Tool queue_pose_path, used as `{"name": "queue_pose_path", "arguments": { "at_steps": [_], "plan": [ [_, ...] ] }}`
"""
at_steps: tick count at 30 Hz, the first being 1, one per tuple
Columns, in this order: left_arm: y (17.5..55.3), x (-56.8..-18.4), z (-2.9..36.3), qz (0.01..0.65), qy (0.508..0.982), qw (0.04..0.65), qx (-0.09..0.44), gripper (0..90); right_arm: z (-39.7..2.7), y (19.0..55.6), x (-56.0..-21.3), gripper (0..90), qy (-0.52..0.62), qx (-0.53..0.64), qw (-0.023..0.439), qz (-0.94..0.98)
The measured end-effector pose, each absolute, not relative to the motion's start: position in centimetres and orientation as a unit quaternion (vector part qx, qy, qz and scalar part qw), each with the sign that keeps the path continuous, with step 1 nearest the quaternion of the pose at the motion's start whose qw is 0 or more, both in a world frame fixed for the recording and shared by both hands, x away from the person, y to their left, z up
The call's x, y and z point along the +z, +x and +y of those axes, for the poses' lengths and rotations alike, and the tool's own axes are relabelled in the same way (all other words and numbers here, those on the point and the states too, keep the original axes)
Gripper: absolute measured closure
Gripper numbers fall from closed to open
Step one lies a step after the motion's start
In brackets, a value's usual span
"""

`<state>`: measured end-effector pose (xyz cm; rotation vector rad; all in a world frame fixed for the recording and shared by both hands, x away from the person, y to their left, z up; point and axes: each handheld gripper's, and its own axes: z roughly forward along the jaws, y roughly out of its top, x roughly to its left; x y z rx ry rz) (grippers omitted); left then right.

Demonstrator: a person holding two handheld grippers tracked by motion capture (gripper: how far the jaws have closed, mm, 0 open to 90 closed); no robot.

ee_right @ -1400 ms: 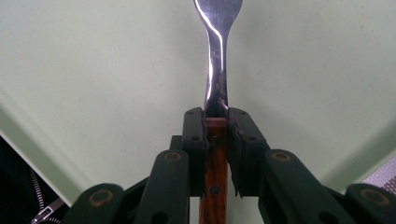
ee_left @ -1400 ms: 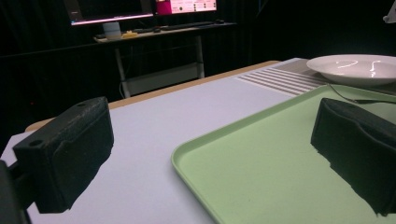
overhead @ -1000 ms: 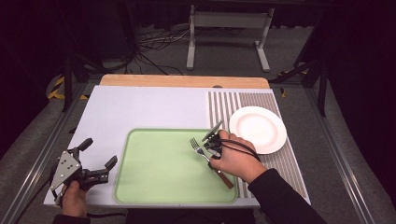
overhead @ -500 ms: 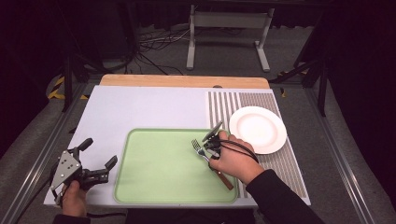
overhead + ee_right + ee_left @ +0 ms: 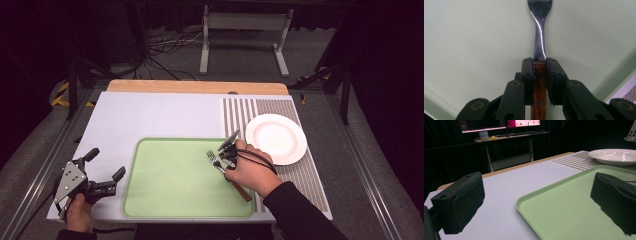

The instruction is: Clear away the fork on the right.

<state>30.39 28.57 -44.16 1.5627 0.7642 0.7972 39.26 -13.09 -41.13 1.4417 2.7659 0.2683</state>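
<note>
Fork [image 5: 540,32] with wooden handle, lying on the green tray [image 5: 170,195], at about 3 o'clock on the tray's field near its right rim; tines point to roughly 10 o'clock in the high view. White plate [image 5: 276,138] sits on the striped mat [image 5: 240,112] at about 1 o'clock from the fork, apart from it.

Right gripper [image 5: 539,62] clenched on the fork: both pads press the wooden handle right at the joint with the metal neck, seen in the right gripper view. Handle runs back under the hand.

Left gripper [image 5: 102,172] released, nothing between its pads, resting on the tabletop [image 5: 150,115] just off the tray's left rim at about 9 o'clock.

Judgement: step in hand looks like lifting the fork off the tray. Grip is well forward, so the heavier handle end may sag; keep the squeeze firm and lift straight up before carrying. Watch the tines clear the tray rim, and keep the fork level on the way.
</note>
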Motion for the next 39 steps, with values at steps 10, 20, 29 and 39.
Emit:
{"name": "queue_pose_path", "arguments": {
  "at_steps": [10,20,29,39],
  "plan": [
    [30.4,-44.1,28.6,0.327,0.667,0.577,0.341,0.0,-13.1,39.3,-40.4,69.6,0.452,0.112,0.009,0.885],
    [30.4,-44.1,28.6,0.326,0.668,0.576,0.341,0.0,-13.0,39.9,-40.1,35.0,0.359,0.225,0.062,0.904],
    [30.4,-44.1,28.6,0.326,0.667,0.577,0.341,0.0,-12.9,39.9,-39.8,82.1,0.298,0.250,0.058,0.919],
    [30.4,-44.1,28.6,0.325,0.668,0.576,0.341,0.0,-12.3,40.2,-41.0,90.0,0.267,0.250,0.071,0.928]
  ]
}}
